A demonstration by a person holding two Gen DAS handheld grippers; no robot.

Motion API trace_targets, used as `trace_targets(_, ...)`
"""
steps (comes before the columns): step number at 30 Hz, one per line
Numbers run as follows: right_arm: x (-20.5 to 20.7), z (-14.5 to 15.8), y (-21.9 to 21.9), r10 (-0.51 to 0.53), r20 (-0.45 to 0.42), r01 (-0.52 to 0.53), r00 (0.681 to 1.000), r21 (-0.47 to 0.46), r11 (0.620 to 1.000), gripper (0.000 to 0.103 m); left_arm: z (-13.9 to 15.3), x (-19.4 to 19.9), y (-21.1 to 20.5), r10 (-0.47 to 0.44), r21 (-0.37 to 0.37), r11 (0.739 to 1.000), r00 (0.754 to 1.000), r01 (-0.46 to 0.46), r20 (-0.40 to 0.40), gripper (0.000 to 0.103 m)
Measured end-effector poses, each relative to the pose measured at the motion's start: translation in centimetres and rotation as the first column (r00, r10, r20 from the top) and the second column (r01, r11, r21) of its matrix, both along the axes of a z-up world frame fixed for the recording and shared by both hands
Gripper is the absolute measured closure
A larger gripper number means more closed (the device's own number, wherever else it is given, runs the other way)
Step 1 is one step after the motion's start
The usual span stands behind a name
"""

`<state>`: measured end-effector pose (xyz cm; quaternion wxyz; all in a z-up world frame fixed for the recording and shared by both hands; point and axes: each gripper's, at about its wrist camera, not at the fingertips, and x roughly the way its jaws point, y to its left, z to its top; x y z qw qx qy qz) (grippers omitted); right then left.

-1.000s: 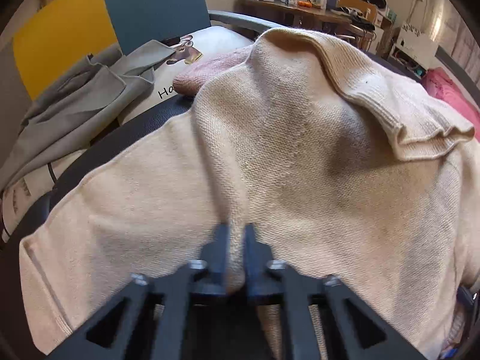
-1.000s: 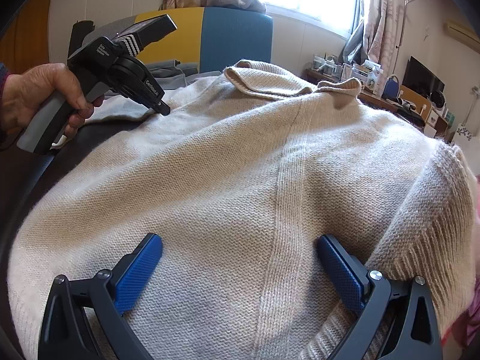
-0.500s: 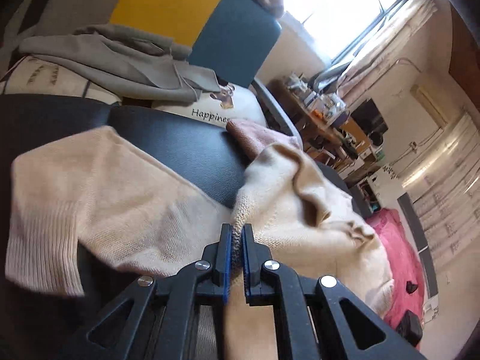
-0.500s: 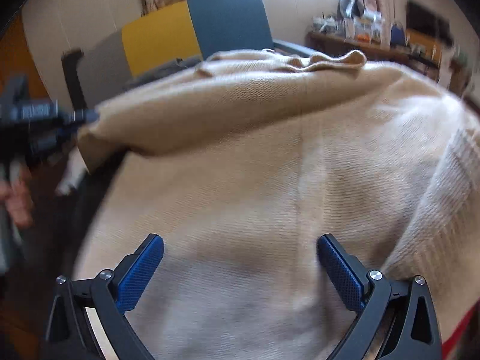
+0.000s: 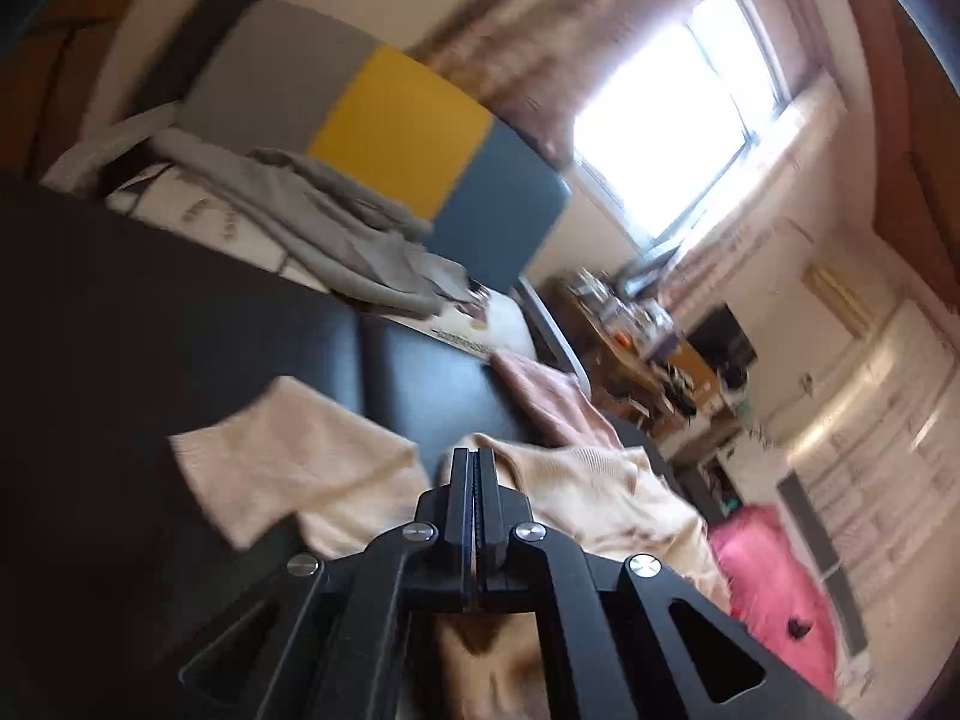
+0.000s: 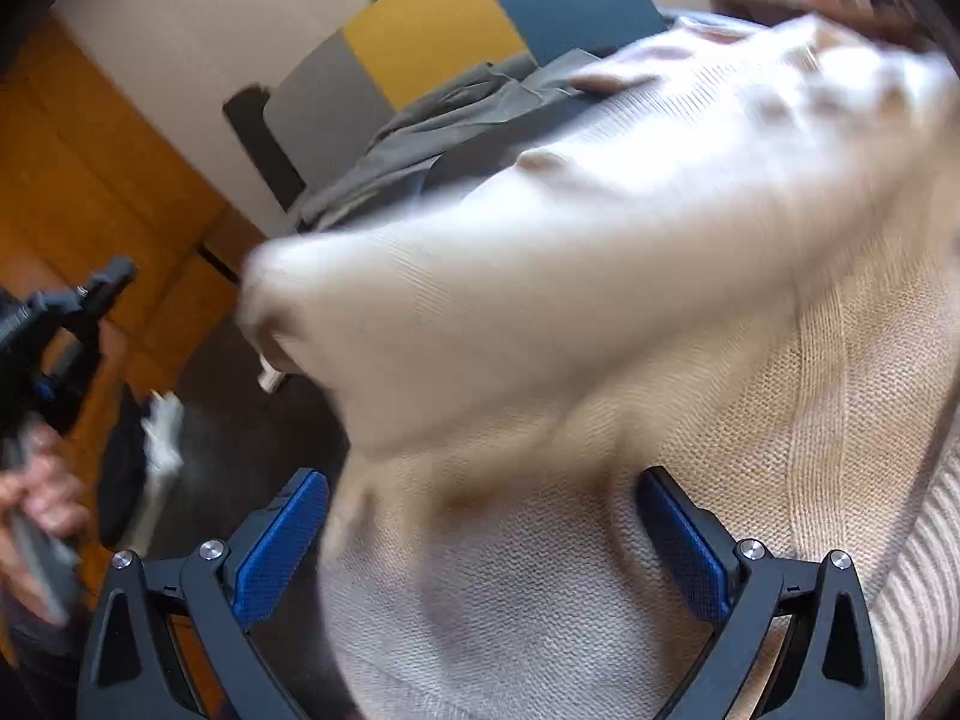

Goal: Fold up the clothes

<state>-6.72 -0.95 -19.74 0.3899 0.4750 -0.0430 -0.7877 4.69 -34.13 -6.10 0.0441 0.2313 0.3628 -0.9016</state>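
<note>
In the left wrist view, the left gripper [image 5: 477,462] is seen with its two black fingers [image 5: 459,480] pressed flat together; whether any cloth is pinched between them cannot be told, as no fabric shows in the slit. The cream knitted sweater [image 5: 600,498] is spread on the black padded surface [image 5: 180,330] just beyond and beneath the fingertips, with one ribbed sleeve [image 5: 282,462] thrown out toward 9 o'clock. A dusty pink cloth [image 5: 546,396] lies against the sweater at 1 o'clock, and a bright pink bundle [image 5: 774,576] is seen at 4 o'clock. A grey garment [image 5: 336,222] is draped at 11 o'clock before the grey, yellow and blue panelled backrest [image 5: 402,126]. The view is blurred by motion.

In the right wrist view, the right gripper [image 6: 480,534] is held with its blue-padded fingers [image 6: 282,546] spread wide, gripping nothing, and the sweater [image 6: 780,480] fills the space between and beyond them. A blurred fold of the sweater is raised across the centre of the picture. At 9 o'clock the left gripper [image 6: 66,312] is seen, well apart from the cloth, held by the person's hand [image 6: 36,498].
</note>
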Motion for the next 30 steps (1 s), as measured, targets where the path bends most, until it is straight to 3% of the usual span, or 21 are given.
trace_targets(3, 0.8, 0.2, -1.3, 0.054, -0.016, -0.053, 0.998, 0.043, 0.998, 0.0, -1.3, 3.0, -3.3, 0.105, -0.043, 0.994, 0.992, -0.102, 0.067, 0.103)
trace_targets(6, 0.6, 0.5, -0.4, 0.029, 0.014, -0.029, 0.999, 0.015, 0.999, 0.0, -2.9, 3.3, -3.9, 0.079, -0.072, 0.995, 0.984, -0.068, 0.159, 0.102)
trace_targets(8, 0.3, 0.8, 0.7, -0.007, 0.042, 0.007, 0.999, -0.015, 1.0, 0.0, -3.9, 2.8, -3.1, 0.015, -0.057, 0.998, 0.982, -0.004, 0.188, 0.093)
trace_targets(11, 0.0, 1.5, 3.3, -0.063, 0.063, 0.067, 0.996, -0.061, 0.996, 0.0, -4.2, 1.0, 0.2, -0.118, -0.014, 0.992, 0.981, 0.122, 0.156, 0.082)
trace_targets(15, 1.2, 1.5, 6.0, -0.13, 0.068, 0.136, 0.989, -0.09, 0.987, 0.0, -4.1, -4.0, 5.1, -0.279, -0.041, 0.956, 0.94, 0.292, 0.196, 0.076)
trace_targets(17, 1.0, 1.6, 6.8, -0.158, 0.057, 0.162, 0.986, -0.079, 0.984, 0.0, -4.6, -6.2, 6.4, -0.318, 0.02, 0.947, 0.926, 0.321, 0.201, 0.069)
trace_targets(19, 0.7, 1.7, 7.4, -0.178, 0.04, 0.18, 0.983, -0.064, 0.981, 0.0, -5.0, -8.0, 7.4, -0.341, 0.066, 0.94, 0.916, 0.335, 0.21, 0.055)
trace_targets(22, 0.2, 2.3, 7.3, -0.184, -0.03, 0.183, 0.983, -0.033, 0.983, 0.0, -5.8, -10.4, 8.2, -0.364, 0.127, 0.931, 0.905, 0.343, 0.219, 0.049)
trace_targets(25, -0.2, 2.8, 7.3, -0.177, -0.087, 0.178, 0.98, -0.001, 0.984, 0.0, -7.2, -12.9, 9.1, -0.36, 0.138, 0.933, 0.884, 0.333, 0.299, 0.046)
trace_targets(28, -0.8, 1.9, 6.6, -0.17, -0.119, 0.18, 0.978, 0.074, 0.981, 0.0, -9.7, -14.8, 10.1, -0.357, 0.149, 0.934, 0.84, 0.324, 0.41, 0.047)
trace_targets(29, -1.1, 1.3, 6.4, -0.175, -0.119, 0.188, 0.977, 0.111, 0.976, 0.0, -10.2, -14.9, 10.0, -0.351, 0.16, 0.937, 0.836, 0.312, 0.423, 0.047)
trace_targets(30, -1.5, 0.6, 6.2, -0.177, -0.102, 0.19, 0.979, 0.131, 0.973, 0.0, -9.9, -14.4, 9.2, -0.333, 0.163, 0.943, 0.853, 0.291, 0.402, 0.049)
